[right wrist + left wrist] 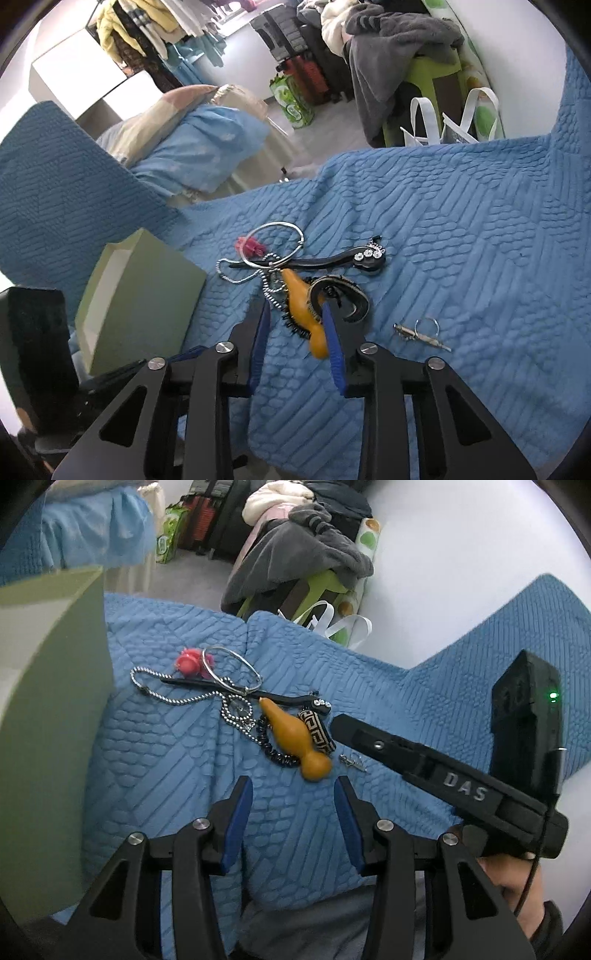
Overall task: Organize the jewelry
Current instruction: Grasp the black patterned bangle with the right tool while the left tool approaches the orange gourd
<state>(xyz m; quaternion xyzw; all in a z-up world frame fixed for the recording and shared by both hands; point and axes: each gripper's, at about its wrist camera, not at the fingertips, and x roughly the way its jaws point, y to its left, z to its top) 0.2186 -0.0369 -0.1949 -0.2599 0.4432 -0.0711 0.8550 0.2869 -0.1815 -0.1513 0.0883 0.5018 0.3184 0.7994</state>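
A jewelry pile lies on the blue quilt [177, 775]. It holds an orange gourd pendant [295, 738], a silver bangle [231, 668], a ball chain [166, 696], a red flower piece [190, 661], a black hair stick [332, 258], a patterned band [317, 731] and a black beaded bracelet [275, 753]. My left gripper [291, 794] hovers open just short of the gourd, nothing between its fingers. My right gripper [295, 314] comes in from the right with its jaws partly apart. The gourd [301, 295] shows between its fingers [332, 332], and no pad presses on it.
A pale green open box [140, 295] stands left of the pile. A small silver ring and pin [424, 328] lie apart on the right. Pillows [192, 147], bags and a clothes-covered stool [406, 55] are beyond the bed edge.
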